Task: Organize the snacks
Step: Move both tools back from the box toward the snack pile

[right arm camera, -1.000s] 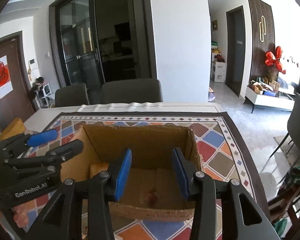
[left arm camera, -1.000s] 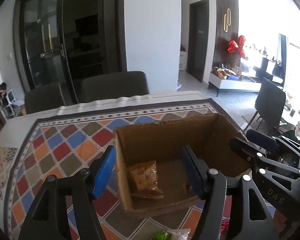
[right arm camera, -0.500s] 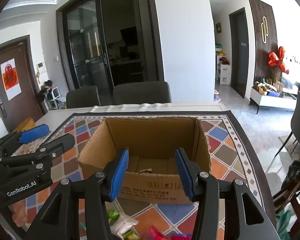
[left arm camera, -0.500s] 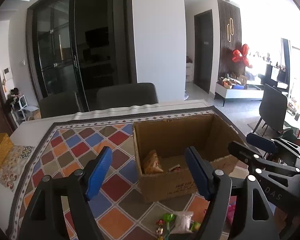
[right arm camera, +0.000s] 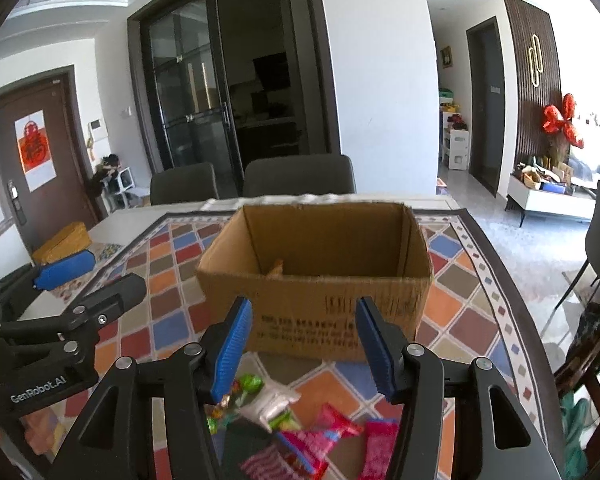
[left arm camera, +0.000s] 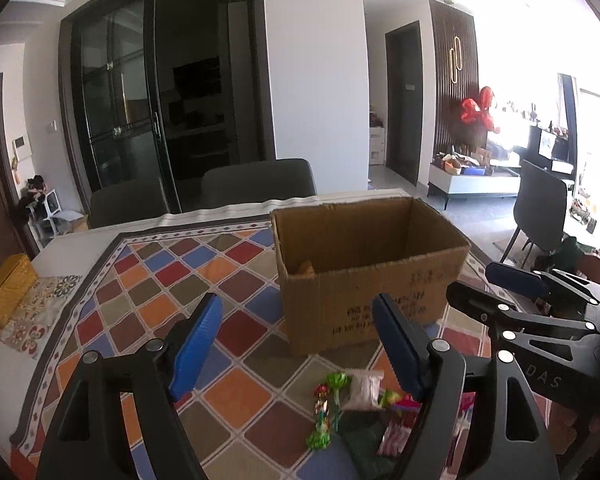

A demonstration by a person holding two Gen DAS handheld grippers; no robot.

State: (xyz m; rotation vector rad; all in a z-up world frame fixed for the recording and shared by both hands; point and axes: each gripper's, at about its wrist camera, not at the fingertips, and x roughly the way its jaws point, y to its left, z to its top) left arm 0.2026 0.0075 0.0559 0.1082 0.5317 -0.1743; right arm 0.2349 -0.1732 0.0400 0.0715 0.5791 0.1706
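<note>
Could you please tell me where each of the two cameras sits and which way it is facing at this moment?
Left wrist: sits on the left tool, facing the cardboard box across the patterned mat; both its open fingers show, the right tool at its right.
Right wrist: sits on the right tool, facing the same box; the left tool shows at its left.
Shared: box, snack packets, chairs, glass doors.
</note>
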